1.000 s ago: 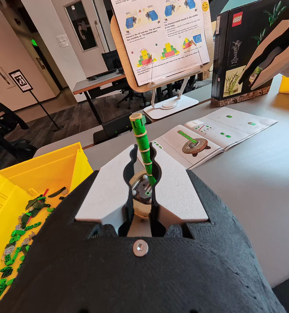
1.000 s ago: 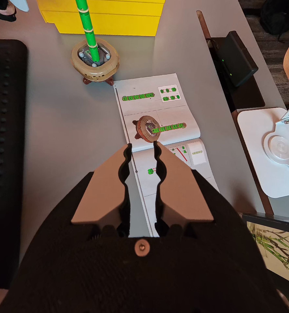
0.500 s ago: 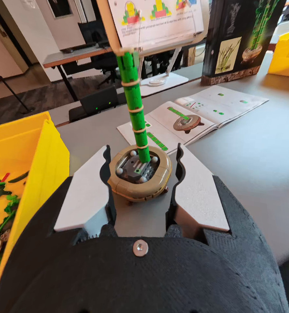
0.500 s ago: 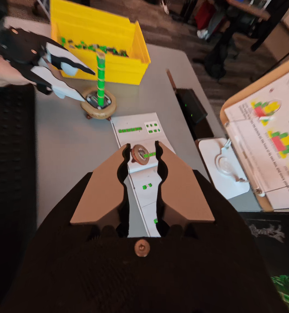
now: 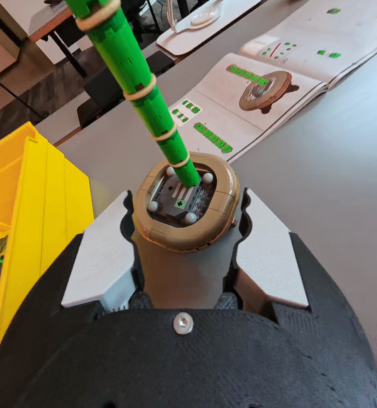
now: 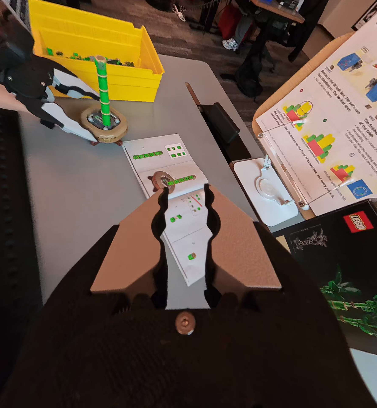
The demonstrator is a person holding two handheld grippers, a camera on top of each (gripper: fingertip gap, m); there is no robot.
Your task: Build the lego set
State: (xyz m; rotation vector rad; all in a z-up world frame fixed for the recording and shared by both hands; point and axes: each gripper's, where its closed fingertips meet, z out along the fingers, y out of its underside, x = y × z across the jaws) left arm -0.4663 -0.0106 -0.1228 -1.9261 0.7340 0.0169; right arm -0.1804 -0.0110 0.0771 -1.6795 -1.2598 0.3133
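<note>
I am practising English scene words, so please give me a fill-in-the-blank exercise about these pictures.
1. The green segmented stalk stands in the tan rounded ___.
2. The left tongs are ___ around that base.
3. The small green pieces lie in the ___ plastic bin.
4. The right tongs hover above the open ___.

Missing: base; open; yellow; booklet

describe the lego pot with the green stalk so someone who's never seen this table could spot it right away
On the grey table, look just in front of the big yellow plastic bin, beside the far end of the open instruction booklet. There sits a round tan brick-built pot on small brown feet. Only it has a tall green segmented stalk with tan rings standing upright from its dark centre.
</note>
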